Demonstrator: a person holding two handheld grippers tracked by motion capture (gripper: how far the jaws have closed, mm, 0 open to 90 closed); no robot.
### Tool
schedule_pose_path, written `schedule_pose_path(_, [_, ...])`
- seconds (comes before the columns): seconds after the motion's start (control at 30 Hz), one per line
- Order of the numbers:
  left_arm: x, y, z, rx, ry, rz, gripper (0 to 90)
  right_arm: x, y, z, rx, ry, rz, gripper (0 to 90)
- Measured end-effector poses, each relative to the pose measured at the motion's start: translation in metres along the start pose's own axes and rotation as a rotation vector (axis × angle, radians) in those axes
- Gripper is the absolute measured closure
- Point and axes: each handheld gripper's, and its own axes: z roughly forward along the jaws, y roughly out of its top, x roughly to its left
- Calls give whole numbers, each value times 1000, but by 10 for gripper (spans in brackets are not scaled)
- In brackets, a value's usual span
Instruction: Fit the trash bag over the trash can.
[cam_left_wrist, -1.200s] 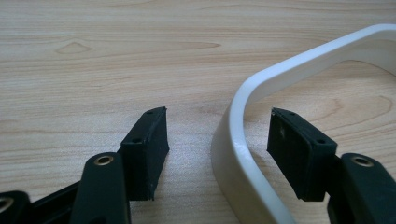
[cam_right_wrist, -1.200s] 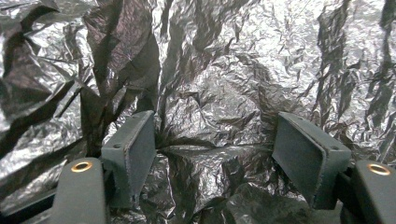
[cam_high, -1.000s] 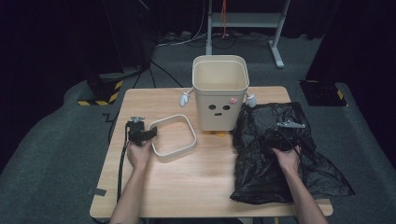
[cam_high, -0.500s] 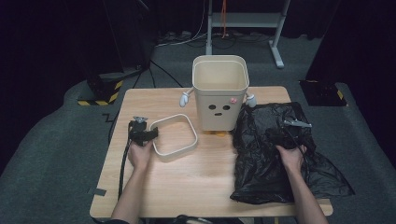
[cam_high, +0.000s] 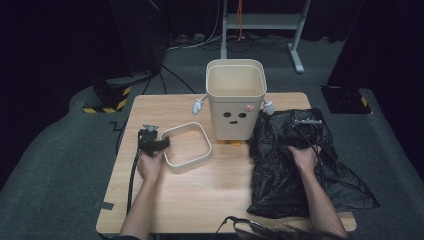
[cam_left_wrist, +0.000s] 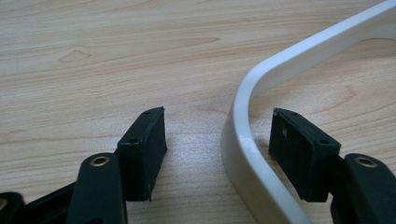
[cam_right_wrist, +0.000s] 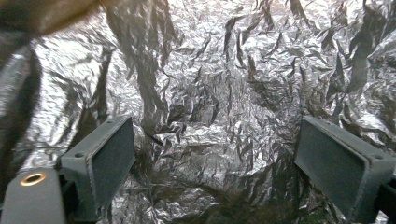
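Bin ring (cam_high: 186, 144) and black bag (cam_high: 295, 160), one gripper at each.
Ring flat on table (cam_high: 165, 200), its corner rail between left gripper's (cam_left_wrist: 218, 149) wide, unclamped jaws. Right gripper (cam_right_wrist: 215, 154) gapes over bag spread right of bin (cam_high: 236, 100); nothing pinched.

We reach in from the near edge with both forearms bare. Our left hand (cam_high: 150, 165) lies low at the left and grips the left hand-held gripper (cam_high: 159, 145), which points level toward the right. Its two black jaws stand apart, not pressing on anything, and its cable trails back along our left forearm. Our right arm stretches farther forward, and our right hand (cam_high: 303, 156) holds the right hand-held gripper (cam_right_wrist: 212, 158) pointing away from us and down. Its jaws gape wide, with nothing clamped between them.
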Motion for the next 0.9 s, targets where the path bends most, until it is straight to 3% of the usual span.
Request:
schedule_pose_path(0.1, [0,0,0,0,1,0,362,1,-2,6,18,5,7,134])
schedule_pose_path(0.17, [0,0,0,1,2,1,362,4,-4,8,20,-23,-28,149])
schedule_pose_path(0.37, [0,0,0,1,4,0,362,4,-4,9,2,-41,-30,219])
schedule_pose_path(0.6, [0,0,0,1,5,1,362,8,-7,5,-31,-4,-74,527])
schedule_pose_path(0.67, [0,0,0,1,4,1,362,8,-7,5,-37,12,-87,654])
schedule_pose_path(0.7, [0,0,0,1,4,1,362,8,-7,5,-37,12,-87,654])
schedule_pose_path(0.9, [0,0,0,1,4,-2,361,5,-6,4,-35,37,-72,853])
